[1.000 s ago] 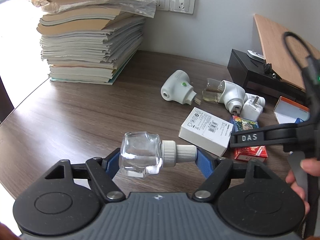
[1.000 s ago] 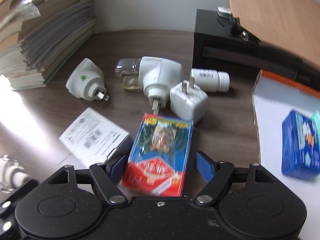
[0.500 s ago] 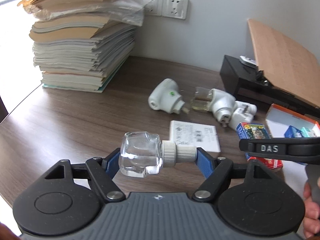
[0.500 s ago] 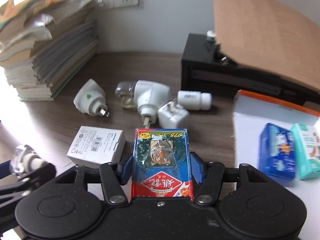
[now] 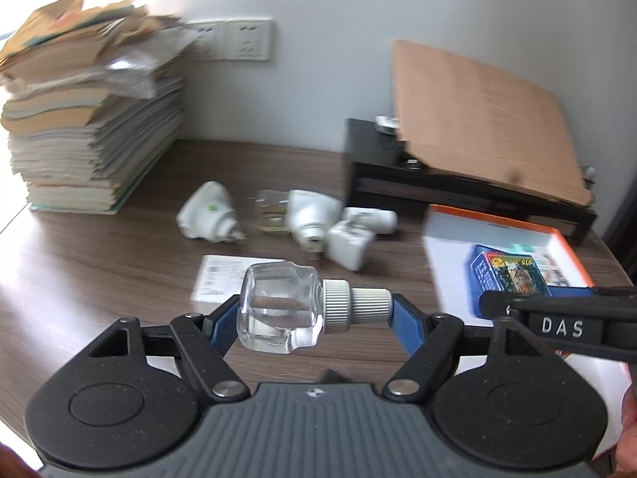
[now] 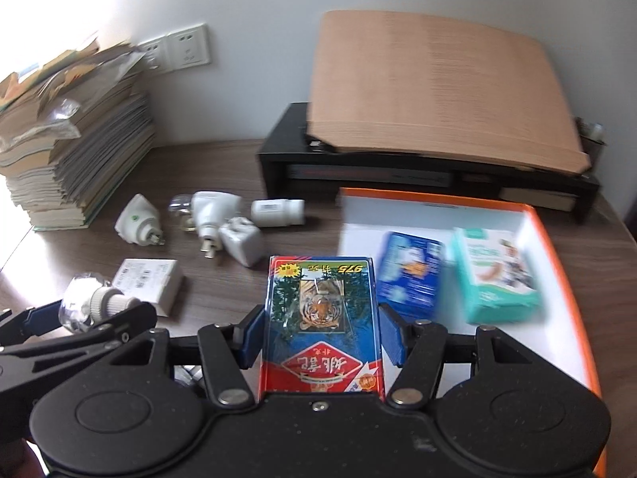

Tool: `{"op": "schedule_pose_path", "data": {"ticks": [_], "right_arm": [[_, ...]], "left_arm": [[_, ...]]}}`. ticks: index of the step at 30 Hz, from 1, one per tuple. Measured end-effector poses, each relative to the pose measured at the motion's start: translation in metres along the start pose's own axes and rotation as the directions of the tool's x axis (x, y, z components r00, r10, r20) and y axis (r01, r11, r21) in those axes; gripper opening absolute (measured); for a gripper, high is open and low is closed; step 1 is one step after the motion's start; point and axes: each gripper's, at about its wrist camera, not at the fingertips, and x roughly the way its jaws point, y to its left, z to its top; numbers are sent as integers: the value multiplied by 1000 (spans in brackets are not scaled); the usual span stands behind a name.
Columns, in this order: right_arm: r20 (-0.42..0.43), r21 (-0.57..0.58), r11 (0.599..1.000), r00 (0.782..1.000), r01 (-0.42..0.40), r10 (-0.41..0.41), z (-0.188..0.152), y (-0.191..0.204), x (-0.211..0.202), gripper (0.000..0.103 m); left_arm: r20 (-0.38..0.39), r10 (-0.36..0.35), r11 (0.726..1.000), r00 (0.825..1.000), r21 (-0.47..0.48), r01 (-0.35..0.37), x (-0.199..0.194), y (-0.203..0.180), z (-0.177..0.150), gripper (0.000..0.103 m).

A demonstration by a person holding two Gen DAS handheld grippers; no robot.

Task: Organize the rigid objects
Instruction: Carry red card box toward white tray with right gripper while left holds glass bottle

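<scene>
My left gripper [image 5: 314,314] is shut on a clear glass bottle [image 5: 278,310] with a white screw cap, held sideways above the table. My right gripper [image 6: 320,334] is shut on a red and blue card box [image 6: 320,318] with a tiger picture, held above the table left of the orange-rimmed white tray [image 6: 565,247]. The tray holds a blue box [image 6: 410,275] and a teal box [image 6: 497,275]. The bottle also shows in the right wrist view [image 6: 85,302], and the card box in the left wrist view [image 5: 509,271].
On the table lie two white plug-in devices [image 6: 139,225] [image 6: 211,213], a white charger [image 6: 243,245], a white pill bottle [image 6: 278,213] and a small white box [image 6: 147,279]. A stack of books [image 6: 75,151] stands left. A black stand [image 6: 398,167] with a cardboard sheet is behind.
My right gripper closed on the card box and lifted it, moving right toward the tray. My left gripper, still holding the bottle, rose and moved right.
</scene>
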Motion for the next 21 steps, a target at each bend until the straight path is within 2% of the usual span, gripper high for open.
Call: {"op": "schedule_pose_path", "data": {"ticks": [9, 21], "right_arm": [[15, 60, 997, 998, 56, -57, -22, -57, -35, 71], [30, 103, 991, 996, 80, -84, -37, -110, -60, 71]], "left_arm": [[1, -64, 996, 998, 59, 64, -9, -58, -8, 79], [0, -108, 989, 994, 102, 108, -17, -110, -17, 79]]}}
